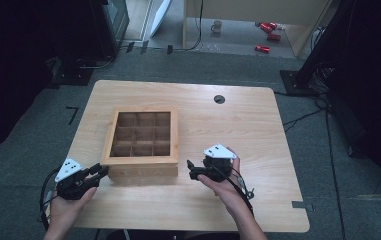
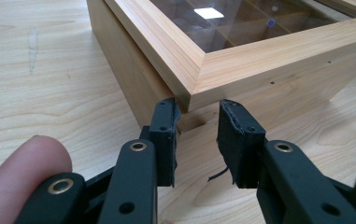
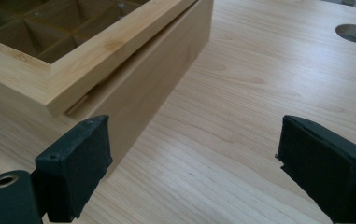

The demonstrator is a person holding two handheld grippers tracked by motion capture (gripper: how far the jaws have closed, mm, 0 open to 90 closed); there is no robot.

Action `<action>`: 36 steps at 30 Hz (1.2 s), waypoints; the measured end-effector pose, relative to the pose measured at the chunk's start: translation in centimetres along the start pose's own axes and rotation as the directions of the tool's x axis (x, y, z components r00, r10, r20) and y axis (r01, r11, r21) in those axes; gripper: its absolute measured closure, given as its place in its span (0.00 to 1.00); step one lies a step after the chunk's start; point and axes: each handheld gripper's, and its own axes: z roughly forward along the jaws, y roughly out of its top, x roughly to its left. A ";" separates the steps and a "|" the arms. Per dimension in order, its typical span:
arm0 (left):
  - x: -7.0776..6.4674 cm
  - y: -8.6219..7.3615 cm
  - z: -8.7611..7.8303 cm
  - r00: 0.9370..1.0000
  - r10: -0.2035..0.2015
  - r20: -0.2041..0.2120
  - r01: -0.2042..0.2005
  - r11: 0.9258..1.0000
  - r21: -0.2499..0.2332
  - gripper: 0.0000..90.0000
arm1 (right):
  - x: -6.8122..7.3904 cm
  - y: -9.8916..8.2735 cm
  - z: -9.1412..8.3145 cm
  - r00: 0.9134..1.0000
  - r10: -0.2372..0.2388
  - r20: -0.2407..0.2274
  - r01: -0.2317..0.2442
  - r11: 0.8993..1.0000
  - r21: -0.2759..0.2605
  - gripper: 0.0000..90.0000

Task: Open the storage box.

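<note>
Wooden box [image 1: 140, 137] sits roughly square-on, both claws apart beside its near corners.

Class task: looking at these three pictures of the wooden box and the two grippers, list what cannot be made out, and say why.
- Wooden box compartments: contents too dark and small in the high view; glare on the lid pane in the left gripper view.
- Lettering on the box front: too faint to read.
- Red items on the floor: too small to identify.
</note>
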 end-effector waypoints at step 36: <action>0.4 0.9 -0.8 0.998 -0.030 -0.048 0.026 0.997 -0.072 0.65 | 3.9 1.9 3.3 0.997 -0.061 -0.036 0.060 0.998 -0.023 0.14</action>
